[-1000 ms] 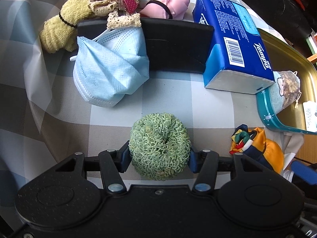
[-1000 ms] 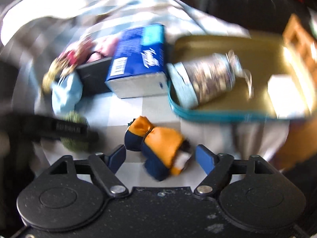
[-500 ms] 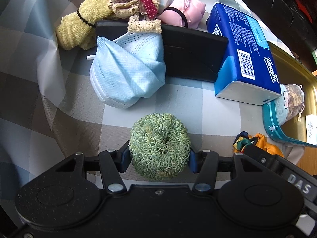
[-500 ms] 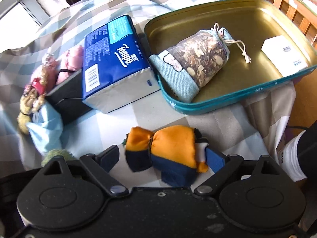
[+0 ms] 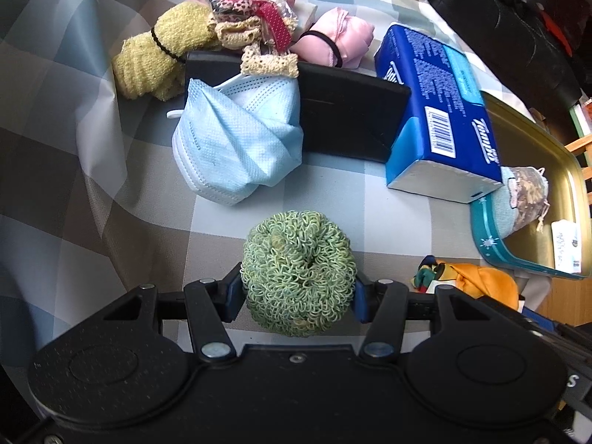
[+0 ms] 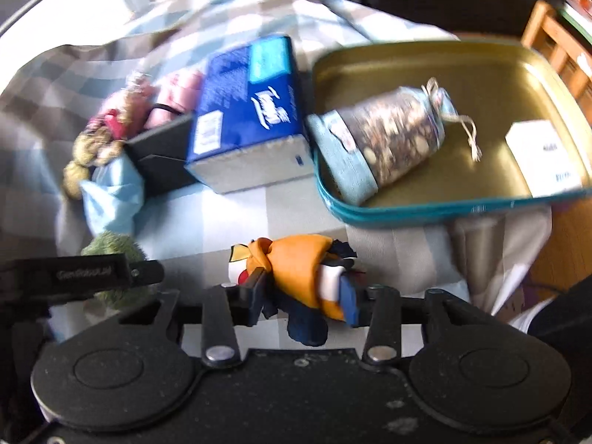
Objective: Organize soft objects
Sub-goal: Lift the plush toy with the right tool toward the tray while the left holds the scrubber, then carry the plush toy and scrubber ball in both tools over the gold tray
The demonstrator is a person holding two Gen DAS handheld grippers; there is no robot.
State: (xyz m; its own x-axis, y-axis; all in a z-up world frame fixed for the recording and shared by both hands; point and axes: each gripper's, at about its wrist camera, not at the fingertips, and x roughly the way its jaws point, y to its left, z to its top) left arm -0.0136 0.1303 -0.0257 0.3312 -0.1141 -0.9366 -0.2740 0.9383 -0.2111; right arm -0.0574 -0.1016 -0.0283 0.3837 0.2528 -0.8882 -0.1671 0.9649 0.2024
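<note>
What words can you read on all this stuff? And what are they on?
"Tempo": on the side of the blue plastic tissue pack.
Barcode digits and small print on that pack: too small to read.
White card in the gold metal tray: print too small.
Lettering on the left tool's black side: too blurred.

A home: checked tablecloth (image 5: 111,170), wooden chair (image 6: 555,40), tissue pack (image 5: 440,111).

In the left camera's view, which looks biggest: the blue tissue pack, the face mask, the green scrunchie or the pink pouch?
1. blue tissue pack
2. face mask
3. green scrunchie, though nearness inflates it
4. pink pouch, farthest away
</note>
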